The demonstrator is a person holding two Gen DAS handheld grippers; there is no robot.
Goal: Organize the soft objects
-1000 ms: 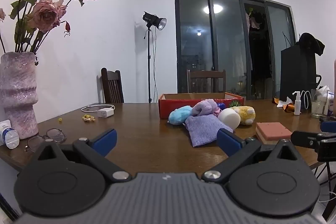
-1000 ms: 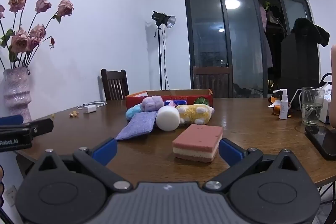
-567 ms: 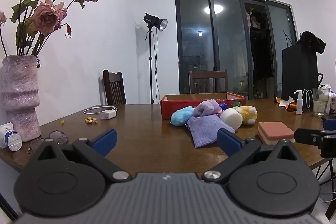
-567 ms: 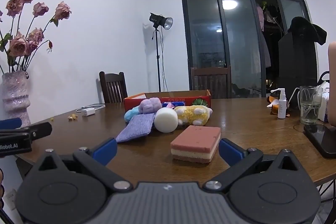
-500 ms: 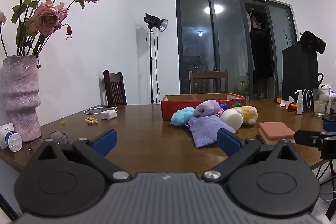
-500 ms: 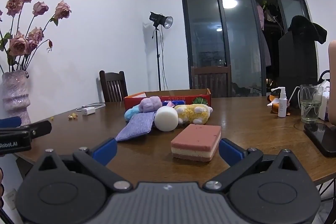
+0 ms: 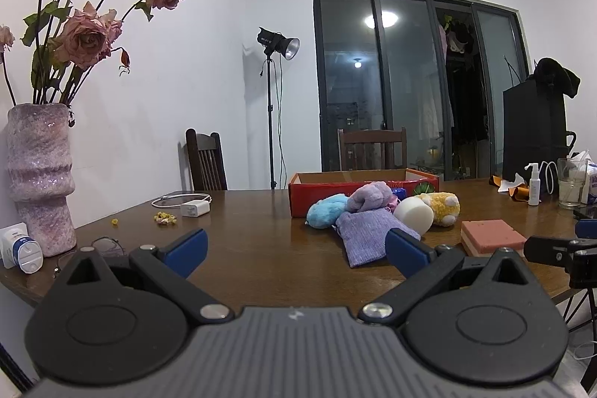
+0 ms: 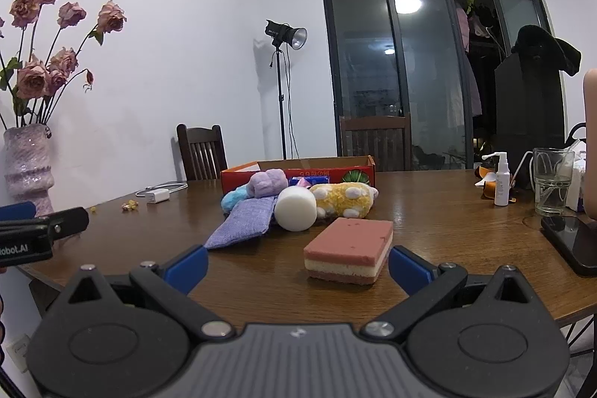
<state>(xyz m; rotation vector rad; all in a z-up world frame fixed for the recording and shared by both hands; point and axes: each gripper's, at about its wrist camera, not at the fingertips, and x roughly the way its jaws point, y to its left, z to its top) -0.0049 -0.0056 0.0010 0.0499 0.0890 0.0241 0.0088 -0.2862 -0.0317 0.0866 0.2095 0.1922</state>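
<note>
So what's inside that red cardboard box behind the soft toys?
The red cardboard box is seen from low down, so its front wall hides the inside. Only the brown inner back wall shows; I cannot tell whether anything lies in it.

Pink-and-cream sponge [image 8: 349, 248], red box [image 8: 298, 170]

Plush toys: three ahead of the left hand-held gripper [image 7: 294, 250]: one blue plush [image 7: 326, 210], one purple plush [image 7: 369, 196], one yellow plush [image 7: 442, 206].
Pouches: one purple cloth pouch [image 7: 367, 237].
Sponges: two: one white round sponge [image 8: 296, 213], one pink layered sponge [image 8: 349, 250], nearest the right hand-held gripper [image 8: 298, 267].
Boxes: one red box [image 7: 358, 189], beyond the toys.
Chairs: two: chair at the left [image 7: 206, 160], chair behind the box [image 7: 372, 149].
Vases: one vase [image 7: 39, 176], left of the left hand-held gripper.
Spray bottles: one spray bottle [image 8: 501, 178].
Glasses: one drinking glass [image 8: 552, 179].
</note>
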